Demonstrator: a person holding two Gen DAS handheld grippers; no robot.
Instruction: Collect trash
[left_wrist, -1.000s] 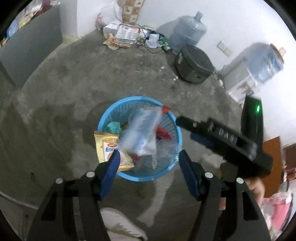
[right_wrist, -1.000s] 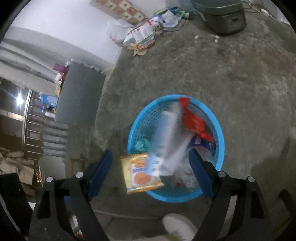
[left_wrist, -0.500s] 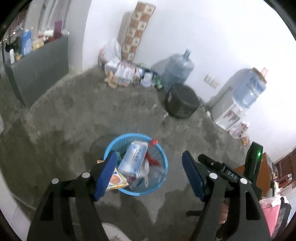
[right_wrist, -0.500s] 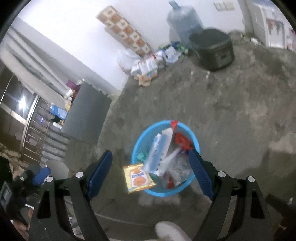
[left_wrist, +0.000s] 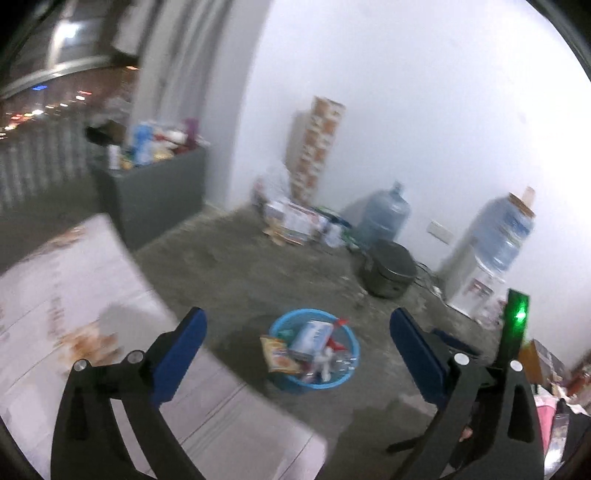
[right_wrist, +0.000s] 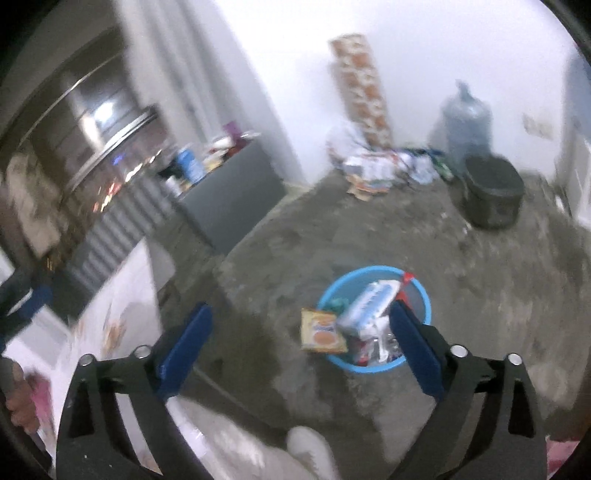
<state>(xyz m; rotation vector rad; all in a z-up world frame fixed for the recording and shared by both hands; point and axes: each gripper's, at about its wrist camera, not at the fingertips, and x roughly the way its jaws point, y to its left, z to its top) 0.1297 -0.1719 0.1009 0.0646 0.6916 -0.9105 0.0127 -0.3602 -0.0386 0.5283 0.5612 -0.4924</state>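
A blue plastic basket stands on the grey concrete floor, well below and ahead of both grippers. Wrappers fill it: a white-and-blue packet, a red piece, and a yellow snack packet hanging over its rim. My left gripper has its jaws opening wide with nothing between them. The jaws of my right gripper are also opening, empty. In the left wrist view, the right gripper's black body with a green light shows at the right.
A white printed tabletop lies at the lower left. A grey cabinet stands behind it. Against the far wall are papers and packets, a water jug, a black pot and a water dispenser.
Both grippers rose and pulled back from the basket, which now looks small and distant. The white-and-blue packet dropped into the basket. Both sets of jaws spread wider. The white tabletop came into view.
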